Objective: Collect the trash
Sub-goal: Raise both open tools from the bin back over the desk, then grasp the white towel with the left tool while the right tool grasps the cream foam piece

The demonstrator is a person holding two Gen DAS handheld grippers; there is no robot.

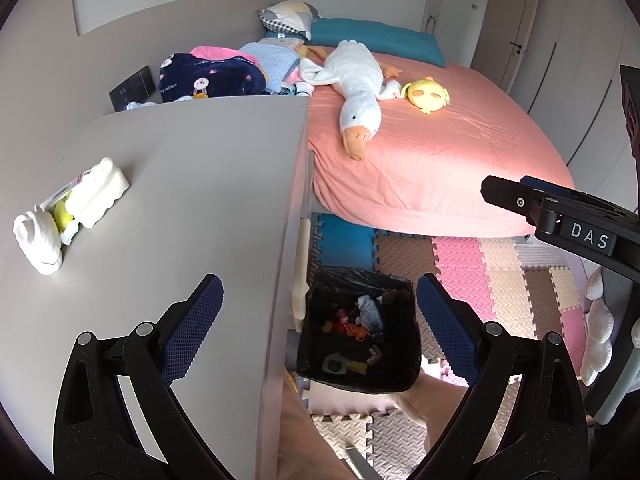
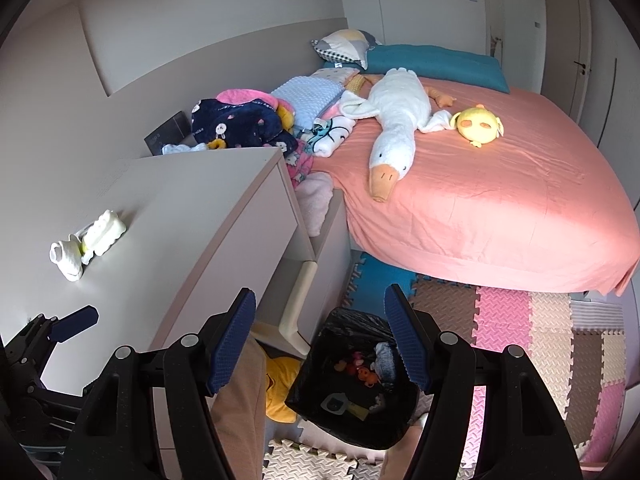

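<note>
My left claw [image 1: 320, 312] and right claw [image 2: 320, 320] carry blue rubbery pads with a knobbly grid on matt black plastic. Desk [image 1: 180, 168]: smooth, matt, pale. Bin liner [image 1: 320, 368]: thin glossy black plastic. Floor mat [image 1: 500, 280]: embossed foam. Goose [image 1: 356, 80]: soft plush. Bedsheet [image 1: 440, 160]: matt, creased cloth.

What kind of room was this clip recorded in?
Most likely a child's bedroom: a bed with a pink sheet carries a plush goose and a heap of children's blankets, and coloured foam puzzle mats cover the floor around a black-lined trash bin.
</note>
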